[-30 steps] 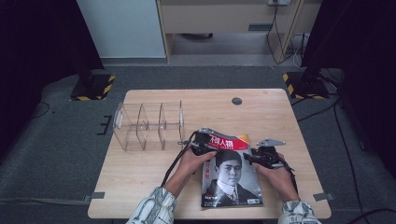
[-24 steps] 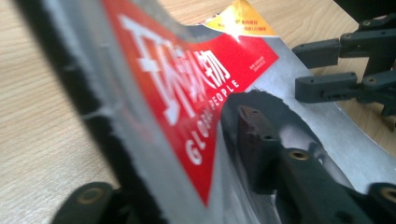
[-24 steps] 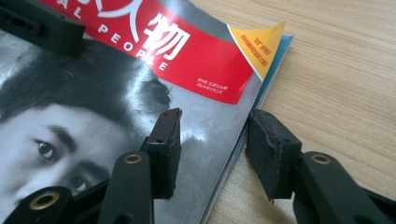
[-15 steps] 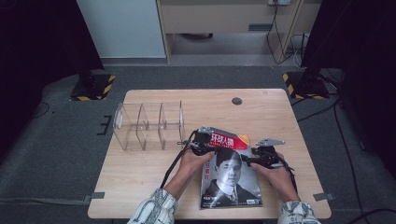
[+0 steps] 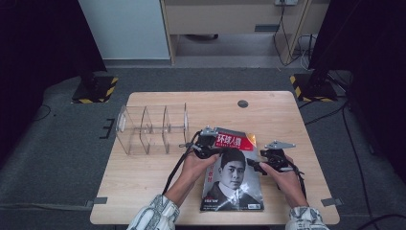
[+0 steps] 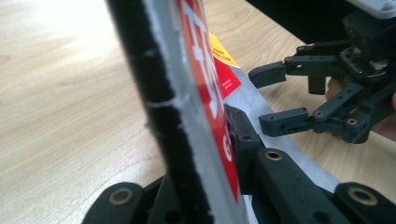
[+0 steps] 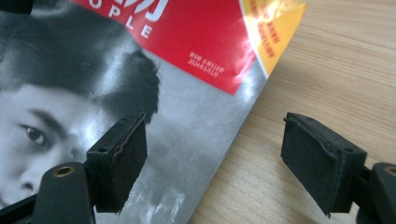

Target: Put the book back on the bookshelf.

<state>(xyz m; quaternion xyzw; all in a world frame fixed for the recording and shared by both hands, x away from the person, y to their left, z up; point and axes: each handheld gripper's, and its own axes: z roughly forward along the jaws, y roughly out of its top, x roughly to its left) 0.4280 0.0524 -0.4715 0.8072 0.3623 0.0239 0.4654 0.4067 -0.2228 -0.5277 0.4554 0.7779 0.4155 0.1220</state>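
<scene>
A magazine [image 5: 234,179] with a portrait cover and a red title band lies at the table's near middle, its far end lifted. My left gripper [image 5: 209,145] is shut on the magazine's far left corner. In the left gripper view its jaws have just closed on the red cover edge [image 6: 205,88], pinched at the left gripper [image 6: 205,135]. My right gripper [image 5: 255,166] stands at the magazine's right edge, open, its jaws having just been opening. In the right gripper view the right gripper [image 7: 217,161] straddles the cover edge [image 7: 187,74] without its pads pressing. The right gripper [image 6: 270,100] also faces the left one.
A clear acrylic divider rack [image 5: 151,129] stands on the wooden table [image 5: 143,177] left of the magazine, close to the left gripper. A round grommet [image 5: 242,103] sits near the far edge. Bare wood lies right of the magazine [image 7: 336,65].
The left gripper has closed on the magazine's far corner and raised it a little. The right gripper's jaws have spread apart; that hand stayed put.
</scene>
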